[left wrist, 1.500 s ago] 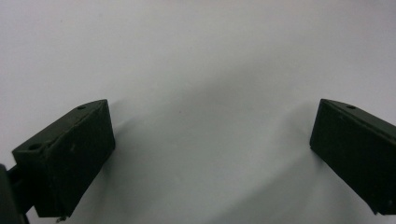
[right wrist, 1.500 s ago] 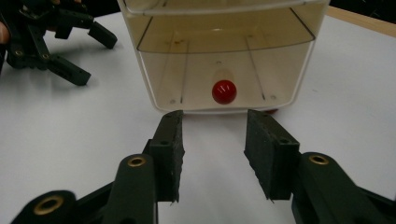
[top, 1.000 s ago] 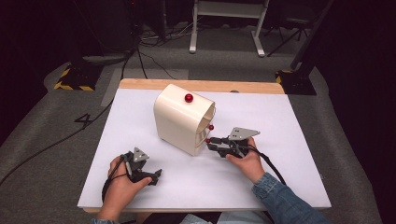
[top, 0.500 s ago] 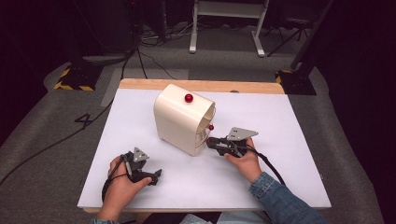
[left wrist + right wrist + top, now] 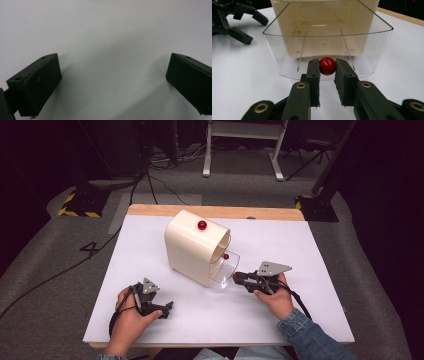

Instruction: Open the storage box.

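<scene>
Right gripper [image 5: 327,72] clamped on red knob [image 5: 327,65] of clear drawer [image 5: 287,50], drawer partly out of cream box [image 5: 192,245] mid-table, left gripper [image 5: 167,307] wide open, empty, near table [image 5: 300,245] front edge, bare white surface around both.

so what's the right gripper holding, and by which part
The right gripper is shut on the clear drawer, gripping it by its red knob.

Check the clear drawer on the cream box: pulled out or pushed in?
Partly pulled out. The clear drawer juts from the cream box, and the right tool is shut on its red knob.
</scene>
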Available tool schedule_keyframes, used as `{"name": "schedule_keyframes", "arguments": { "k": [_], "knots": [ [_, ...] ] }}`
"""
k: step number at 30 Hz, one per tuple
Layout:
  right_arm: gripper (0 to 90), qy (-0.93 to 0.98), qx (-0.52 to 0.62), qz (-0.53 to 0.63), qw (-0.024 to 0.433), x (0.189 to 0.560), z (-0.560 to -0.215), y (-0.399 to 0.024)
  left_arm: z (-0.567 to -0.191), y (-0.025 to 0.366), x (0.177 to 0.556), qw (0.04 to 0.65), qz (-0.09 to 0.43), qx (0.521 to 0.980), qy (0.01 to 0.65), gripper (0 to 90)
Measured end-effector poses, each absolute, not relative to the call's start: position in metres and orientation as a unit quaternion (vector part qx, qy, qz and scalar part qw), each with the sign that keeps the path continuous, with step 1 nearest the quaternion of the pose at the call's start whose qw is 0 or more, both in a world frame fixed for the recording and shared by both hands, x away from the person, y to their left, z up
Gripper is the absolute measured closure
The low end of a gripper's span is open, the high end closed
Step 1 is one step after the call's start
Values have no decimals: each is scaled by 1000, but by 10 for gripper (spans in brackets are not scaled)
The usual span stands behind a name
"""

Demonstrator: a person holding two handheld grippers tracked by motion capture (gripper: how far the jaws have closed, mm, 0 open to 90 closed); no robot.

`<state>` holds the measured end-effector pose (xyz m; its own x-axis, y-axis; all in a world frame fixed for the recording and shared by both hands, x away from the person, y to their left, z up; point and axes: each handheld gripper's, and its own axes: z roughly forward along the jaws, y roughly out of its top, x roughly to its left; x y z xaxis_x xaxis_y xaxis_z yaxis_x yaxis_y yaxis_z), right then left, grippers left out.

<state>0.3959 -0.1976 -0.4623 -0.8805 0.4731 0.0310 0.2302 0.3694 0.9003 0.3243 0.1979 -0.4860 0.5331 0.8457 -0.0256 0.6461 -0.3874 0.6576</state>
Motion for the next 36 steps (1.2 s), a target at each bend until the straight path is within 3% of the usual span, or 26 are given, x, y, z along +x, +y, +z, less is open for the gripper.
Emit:
{"name": "schedule_keyframes", "arguments": {
  "k": [27,36],
  "knots": [
    [739,836,233,482,121,369,-473,-233,-486,198,325,312,158,818,456,0],
    [665,841,233,472,124,364,-475,-240,-486,198,324,313,159,818,457,0]
  ]
}}
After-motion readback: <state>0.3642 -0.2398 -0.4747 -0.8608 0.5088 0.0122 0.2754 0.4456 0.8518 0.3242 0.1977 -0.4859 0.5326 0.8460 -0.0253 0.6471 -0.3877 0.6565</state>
